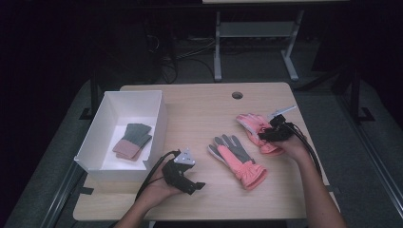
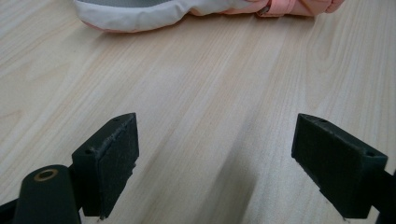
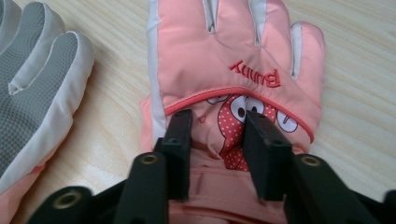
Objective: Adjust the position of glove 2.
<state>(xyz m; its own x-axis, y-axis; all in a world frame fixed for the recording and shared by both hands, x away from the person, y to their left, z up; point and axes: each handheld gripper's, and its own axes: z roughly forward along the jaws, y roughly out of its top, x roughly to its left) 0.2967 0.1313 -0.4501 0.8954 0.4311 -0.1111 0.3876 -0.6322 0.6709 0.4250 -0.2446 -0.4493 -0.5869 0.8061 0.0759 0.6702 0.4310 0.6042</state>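
Over the back of the pink Bunny glove [image 3: 233, 88], the right claw [image 3: 217, 135] has its jaws closed in on a pinch of fabric just above the cuff, at the cartoon patch, so the grasp looks made or very nearly made. That glove lies flat on the tabletop [image 1: 199, 109], on the far side of its mate from the white box [image 1: 159, 118]. The mate, a pink and grey glove [image 1: 235, 159], lies palm up between the Bunny glove and the box. Inside the box rests a grey knit glove [image 1: 133, 140] with a pink cuff. Nearer the box, the left claw [image 2: 215, 163] hovers over bare wood with its jaws wide apart and nothing between them, the palm-up glove's edge just ahead of it. My reading is that the step in hand is picking up the Bunny glove; the next move calls for a clean lift, then a carry across the mate toward the box
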